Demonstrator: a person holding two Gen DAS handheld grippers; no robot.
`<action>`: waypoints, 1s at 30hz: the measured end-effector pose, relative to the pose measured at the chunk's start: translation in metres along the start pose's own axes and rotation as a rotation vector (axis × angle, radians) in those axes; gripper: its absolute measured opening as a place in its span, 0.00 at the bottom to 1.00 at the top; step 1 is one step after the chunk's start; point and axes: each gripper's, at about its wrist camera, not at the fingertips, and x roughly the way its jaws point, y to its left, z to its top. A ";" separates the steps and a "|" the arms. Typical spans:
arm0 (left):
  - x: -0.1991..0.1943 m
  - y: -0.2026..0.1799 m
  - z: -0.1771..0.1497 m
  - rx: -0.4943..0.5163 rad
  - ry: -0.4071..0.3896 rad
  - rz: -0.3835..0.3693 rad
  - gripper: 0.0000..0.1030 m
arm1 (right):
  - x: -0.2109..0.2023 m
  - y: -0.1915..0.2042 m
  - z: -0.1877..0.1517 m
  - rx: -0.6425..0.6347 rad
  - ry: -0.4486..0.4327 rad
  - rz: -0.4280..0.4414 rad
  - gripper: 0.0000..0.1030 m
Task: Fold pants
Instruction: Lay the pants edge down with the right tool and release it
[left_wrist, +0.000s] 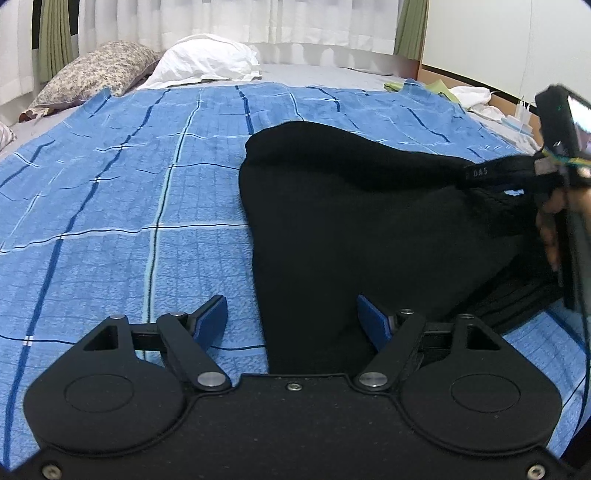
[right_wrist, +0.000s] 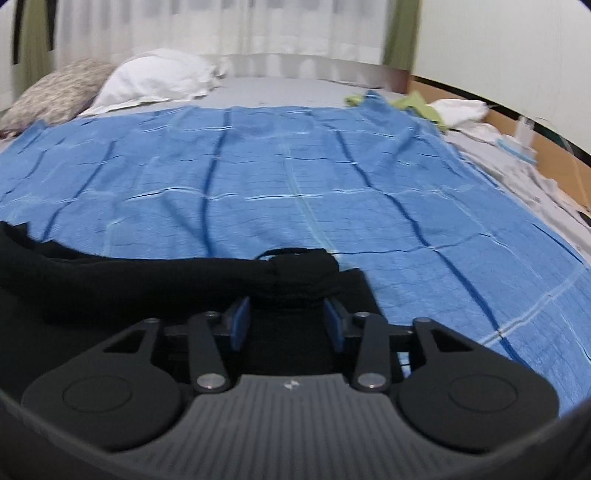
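Black pants (left_wrist: 369, 229) lie on a blue checked blanket (left_wrist: 129, 192) on the bed. My left gripper (left_wrist: 291, 321) is open just above the near end of the pants, its right pad over the black cloth and its left pad over the blanket. My right gripper (right_wrist: 286, 317) is shut on a bunched fold of the pants (right_wrist: 295, 277) and holds it lifted off the blanket. In the left wrist view the right gripper (left_wrist: 532, 177) shows at the far right, pulling the waistband up.
A floral pillow (left_wrist: 92, 74) and a white pillow (left_wrist: 207, 59) lie at the head of the bed. Green and white cloths (right_wrist: 443, 107) and a wooden bed frame (right_wrist: 554, 162) are at the right edge. White curtains (left_wrist: 258, 18) hang behind.
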 end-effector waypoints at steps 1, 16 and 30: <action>0.001 -0.001 0.000 -0.001 0.000 -0.003 0.74 | 0.002 -0.001 -0.003 0.011 -0.009 -0.032 0.62; -0.013 -0.011 0.002 0.000 0.007 0.038 0.83 | -0.084 -0.036 -0.039 0.113 -0.069 0.071 0.81; -0.042 -0.027 -0.027 -0.035 0.040 0.049 0.96 | -0.152 -0.018 -0.121 0.064 -0.024 0.153 0.89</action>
